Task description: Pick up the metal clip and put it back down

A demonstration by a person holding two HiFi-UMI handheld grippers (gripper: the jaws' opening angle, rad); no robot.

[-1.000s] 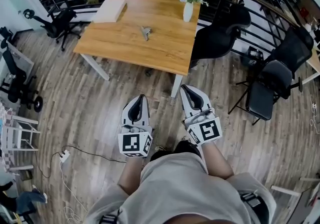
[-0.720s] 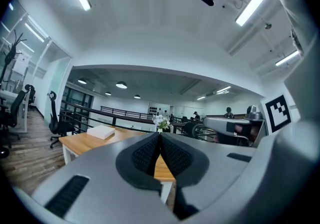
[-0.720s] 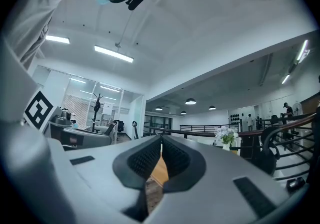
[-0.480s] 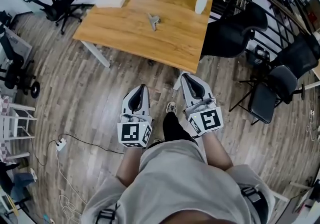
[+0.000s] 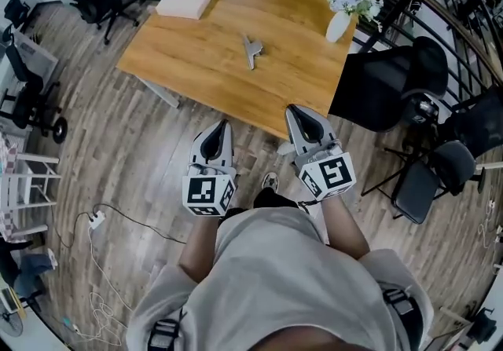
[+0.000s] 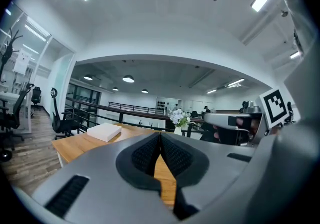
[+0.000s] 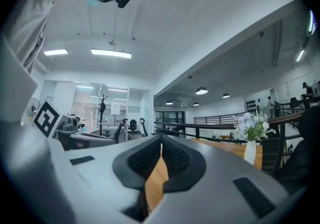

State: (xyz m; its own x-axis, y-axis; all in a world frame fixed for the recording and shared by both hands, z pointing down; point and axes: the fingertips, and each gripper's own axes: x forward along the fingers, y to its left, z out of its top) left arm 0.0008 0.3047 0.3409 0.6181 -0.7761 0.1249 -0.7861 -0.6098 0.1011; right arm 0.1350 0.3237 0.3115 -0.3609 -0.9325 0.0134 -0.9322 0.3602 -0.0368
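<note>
Progress looks nil to us, pick-up and set-down pending: the metal clip lies on the worktop well ahead of our left hand-held gripper and right hand-held gripper, both closed on nothing.

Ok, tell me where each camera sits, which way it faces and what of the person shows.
Head view: on the head, looking steeply down at the table and metal clip; torso, forearms, left gripper and right gripper show.
Left gripper view: on that gripper, level along its shut jaws toward white box and vase; right gripper at right.
Right gripper view: on that gripper, level along shut jaws; left gripper at left.
Shared: both gripper views show table and vase.
</note>
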